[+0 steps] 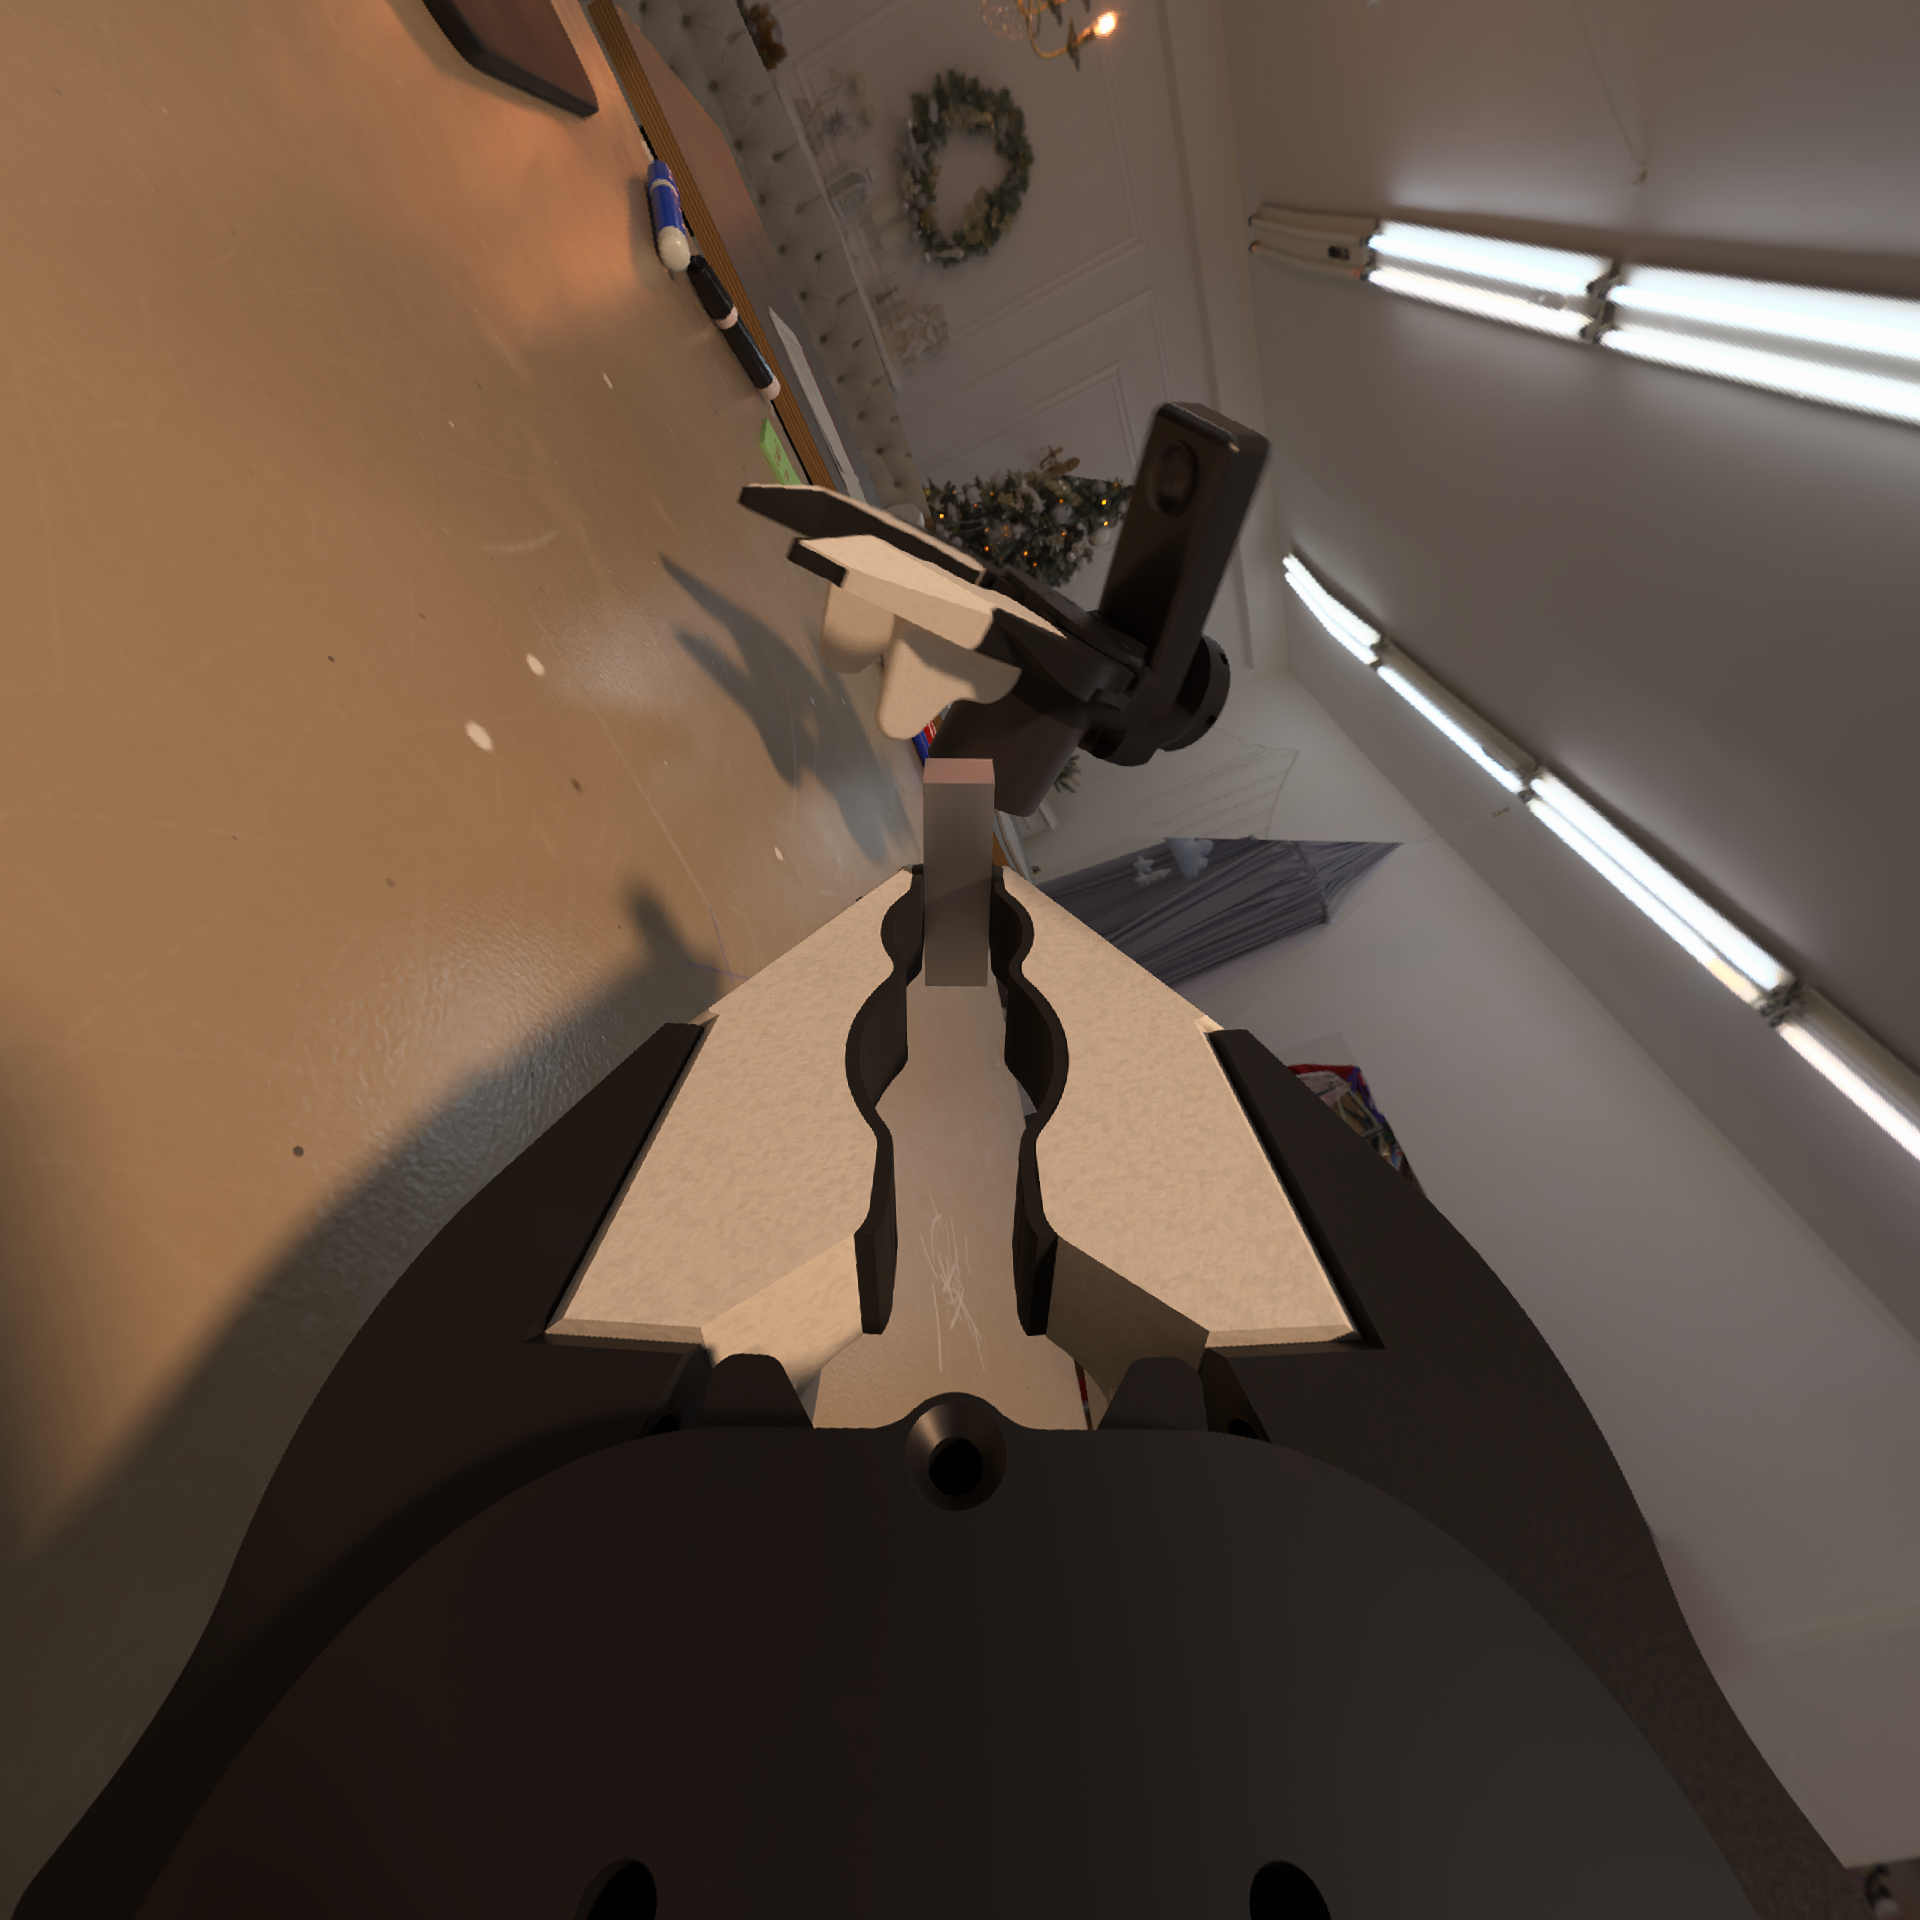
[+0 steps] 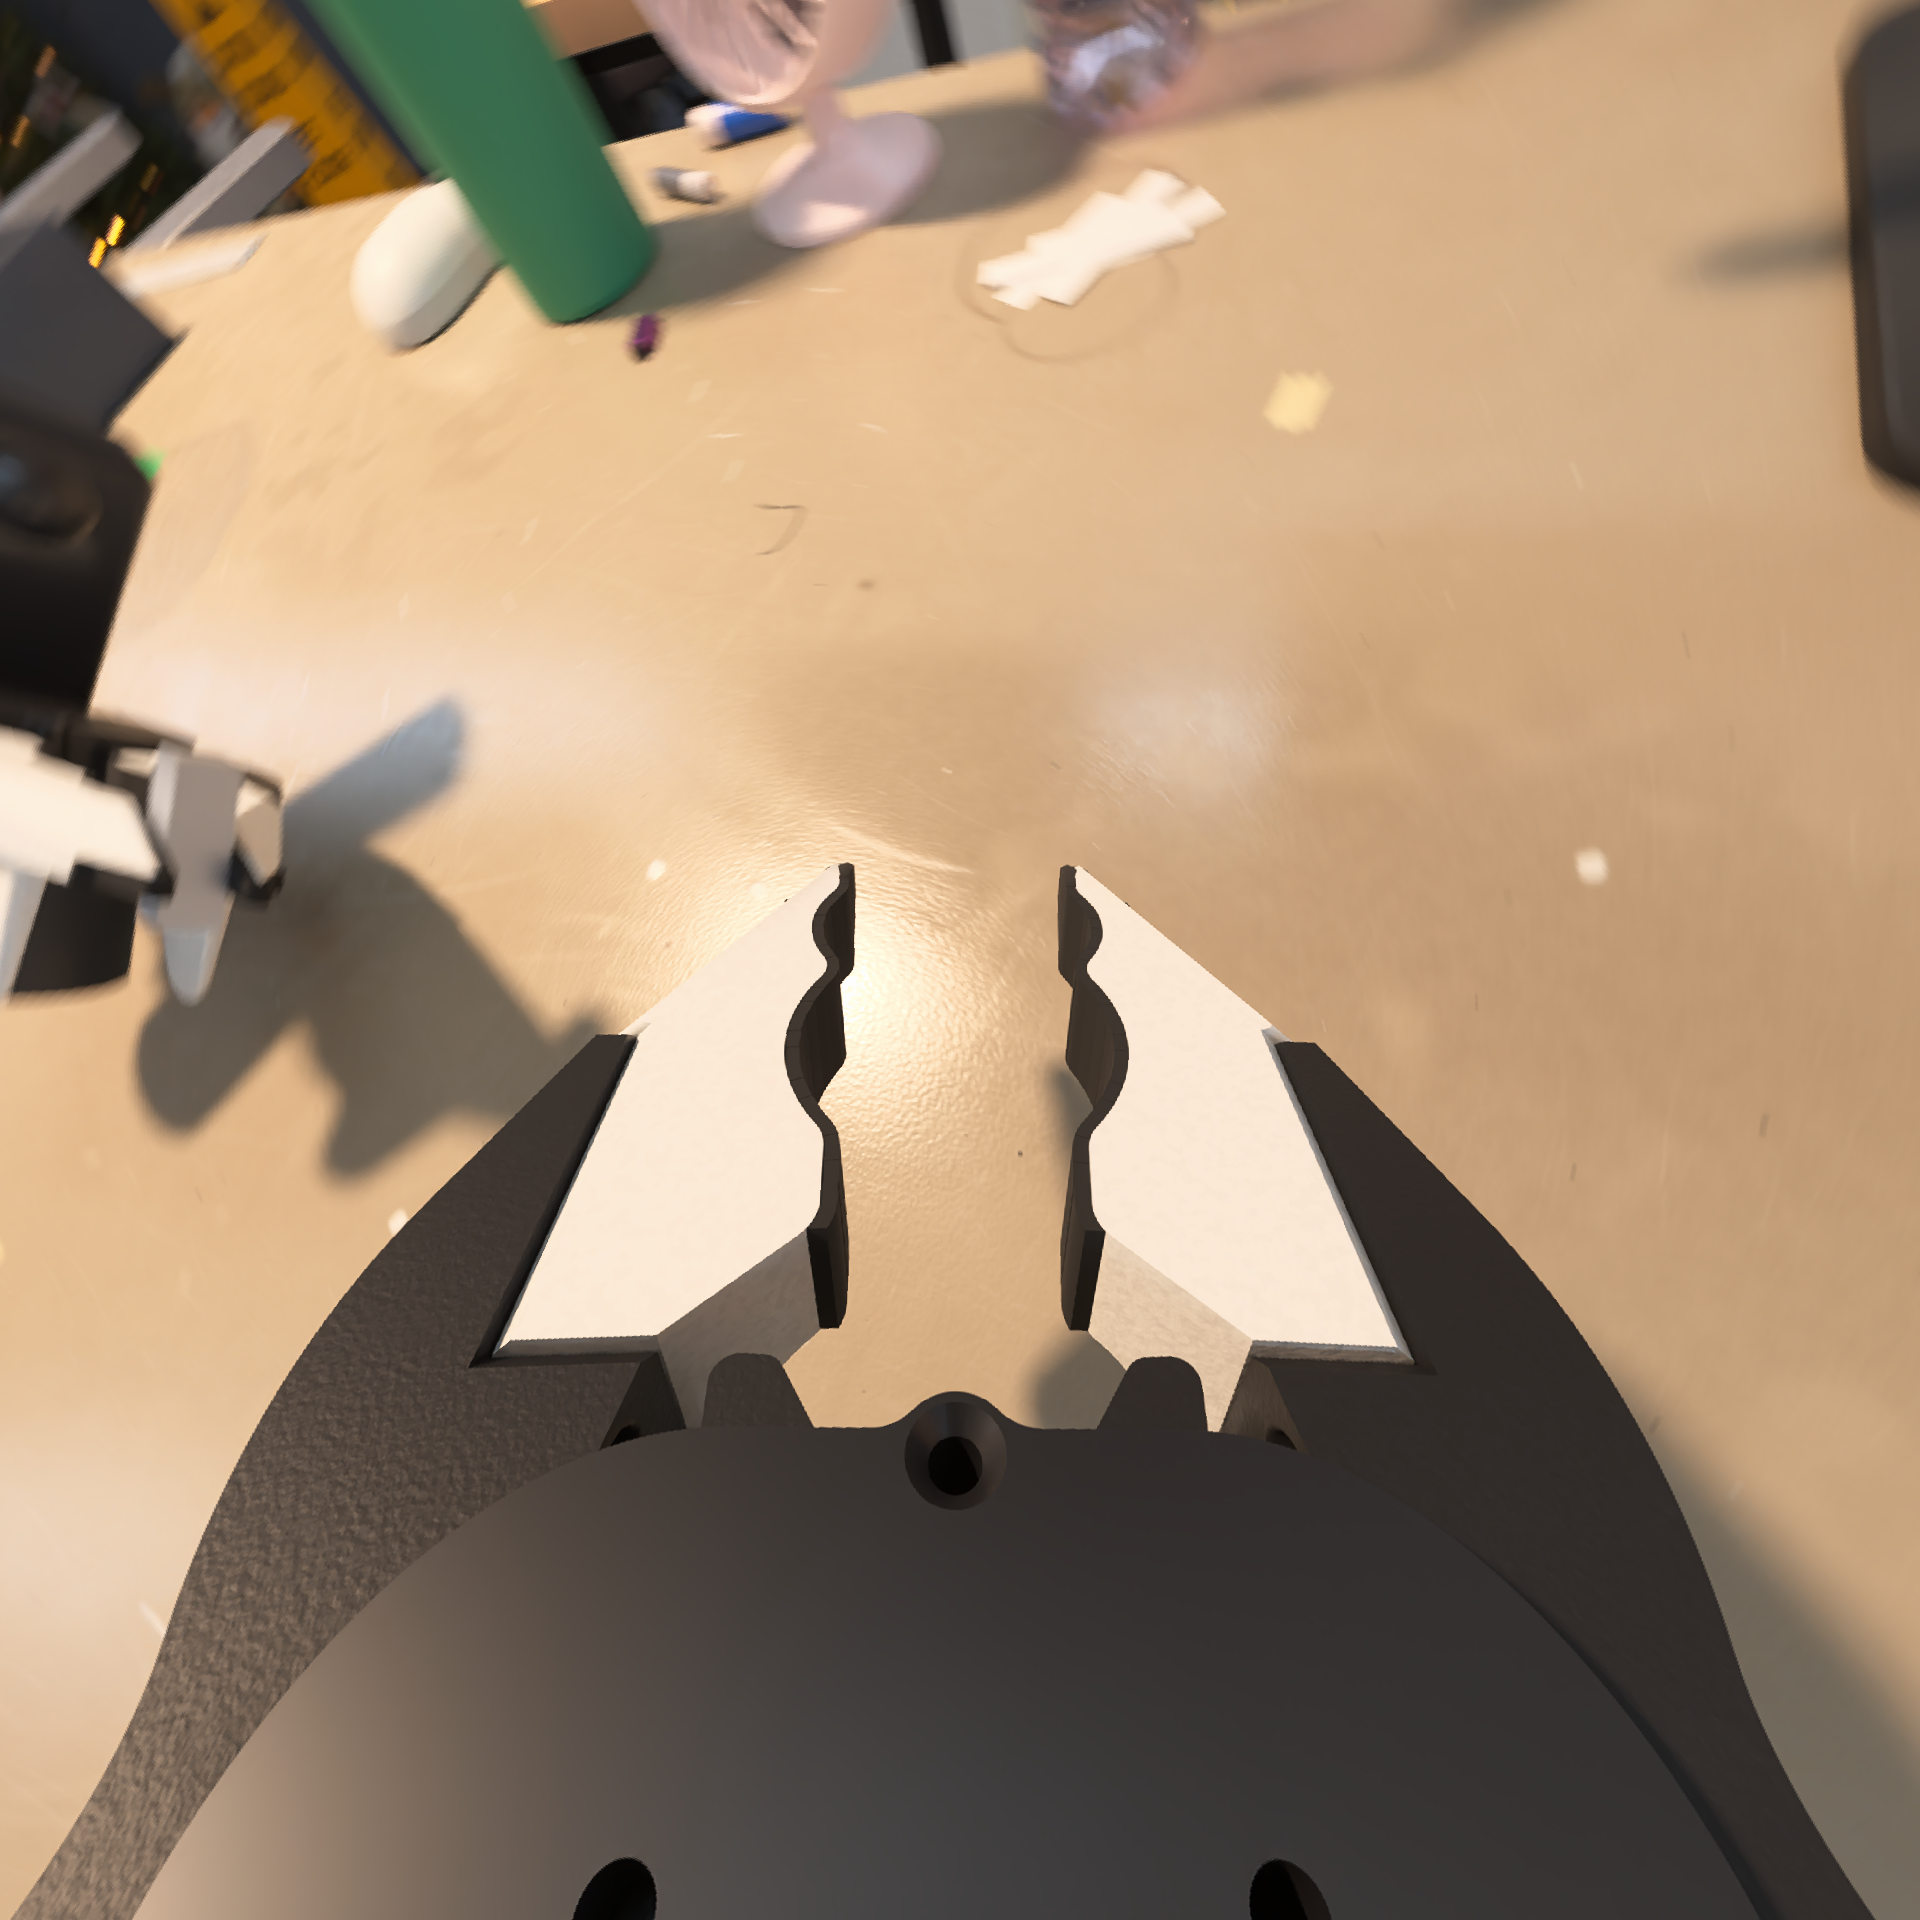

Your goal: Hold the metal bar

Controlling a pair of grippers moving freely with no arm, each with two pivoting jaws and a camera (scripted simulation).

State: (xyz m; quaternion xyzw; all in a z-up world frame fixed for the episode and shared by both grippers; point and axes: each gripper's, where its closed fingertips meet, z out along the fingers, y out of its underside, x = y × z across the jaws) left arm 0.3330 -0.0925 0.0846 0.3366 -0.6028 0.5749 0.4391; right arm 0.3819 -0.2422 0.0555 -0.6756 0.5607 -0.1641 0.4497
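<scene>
Both grippers: black bodies w/ cream scalloped fingers [image 2: 717,1122], centre screw.

Both wrist views look closely over 1 shared tabletop [image 2: 1351,644].

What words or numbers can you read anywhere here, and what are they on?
None can be read.
Yellow object behind the green cylinder: dark marks, too blurred to read.
Blue marker and black marker: no legible print.
Metal bar: plain, no writing.

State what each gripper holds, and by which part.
Left gripper clamps the metal bar near its lower end; right gripper holds nothing.
</scene>
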